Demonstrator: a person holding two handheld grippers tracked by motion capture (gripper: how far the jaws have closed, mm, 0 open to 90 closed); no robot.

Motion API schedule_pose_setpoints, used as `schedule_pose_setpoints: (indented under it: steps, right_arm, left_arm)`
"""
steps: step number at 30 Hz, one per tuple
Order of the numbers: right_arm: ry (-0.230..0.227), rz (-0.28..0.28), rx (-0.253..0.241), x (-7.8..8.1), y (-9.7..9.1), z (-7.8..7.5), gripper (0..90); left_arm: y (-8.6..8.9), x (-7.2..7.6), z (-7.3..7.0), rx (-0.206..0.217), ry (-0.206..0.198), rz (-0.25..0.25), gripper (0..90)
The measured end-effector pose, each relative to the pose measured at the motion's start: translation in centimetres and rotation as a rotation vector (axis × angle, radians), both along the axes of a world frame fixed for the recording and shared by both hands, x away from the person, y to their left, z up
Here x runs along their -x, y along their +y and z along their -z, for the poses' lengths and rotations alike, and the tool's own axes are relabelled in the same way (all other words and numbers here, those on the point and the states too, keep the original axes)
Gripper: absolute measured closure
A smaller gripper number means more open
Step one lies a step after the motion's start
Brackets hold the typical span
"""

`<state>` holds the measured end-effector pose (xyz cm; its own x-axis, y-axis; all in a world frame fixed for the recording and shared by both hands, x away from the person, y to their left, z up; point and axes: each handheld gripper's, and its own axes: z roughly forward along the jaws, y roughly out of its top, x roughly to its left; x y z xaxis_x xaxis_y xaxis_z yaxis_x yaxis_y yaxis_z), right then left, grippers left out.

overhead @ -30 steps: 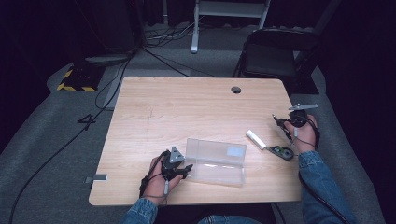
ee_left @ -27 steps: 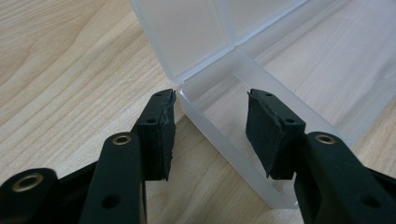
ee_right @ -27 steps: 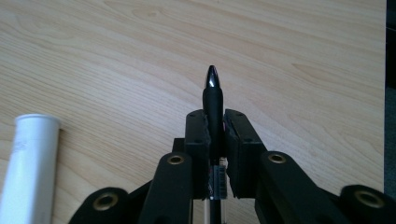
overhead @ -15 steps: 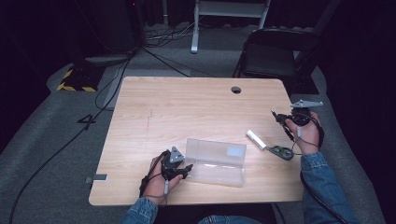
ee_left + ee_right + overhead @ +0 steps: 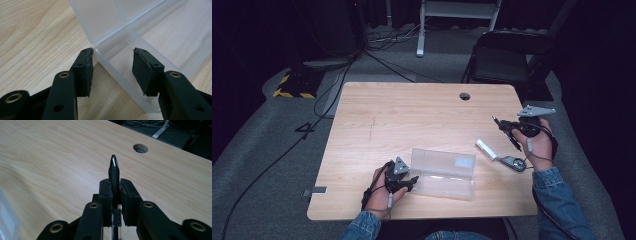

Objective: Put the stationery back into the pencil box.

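Clearly, the work now is to put the pen [image 5: 114, 173] into the clear box [image 5: 443, 173], which stands open near the front edge of the table [image 5: 377, 120]. The left gripper [image 5: 403, 182] is at the left end of this box. In the left gripper view its jaws stand on both sides of the end wall, one pad outside and one inside, but I cannot tell if the pads really press the plastic. Farther to the right, a white tube [image 5: 486, 149] and a small grey thing [image 5: 513, 163] lie between the box and the right edge. Above them the right gripper [image 5: 503, 125] is closed tightly on the pen, whose dark tip points forward past the jaws.

To do this step well, I think the left gripper should steady the box, so it does not slide. The right hand should bring the pen low over the long compartment, turn it parallel to the box, and open only when the pen is inside the walls.
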<state>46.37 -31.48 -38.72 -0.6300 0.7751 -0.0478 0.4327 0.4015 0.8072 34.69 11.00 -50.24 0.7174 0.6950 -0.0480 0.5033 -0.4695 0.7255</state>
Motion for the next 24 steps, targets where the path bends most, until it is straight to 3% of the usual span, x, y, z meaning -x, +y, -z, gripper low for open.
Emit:
schedule_pose_setpoints:
  steps: [12, 24]
  right_arm:
    - [-0.017, -0.131, 0.006, 2.2, 3.5, -1.4, 80.6]
    - [-0.018, -0.268, 0.035, 4.0, 7.0, -1.2, 80.6]
  left_arm:
    - [0.0, 0.0, 0.0, 0.001, 0.000, 0.000, 51.4]
    - [0.0, 0.0, 0.0, 0.002, 0.001, 0.001, 51.2]
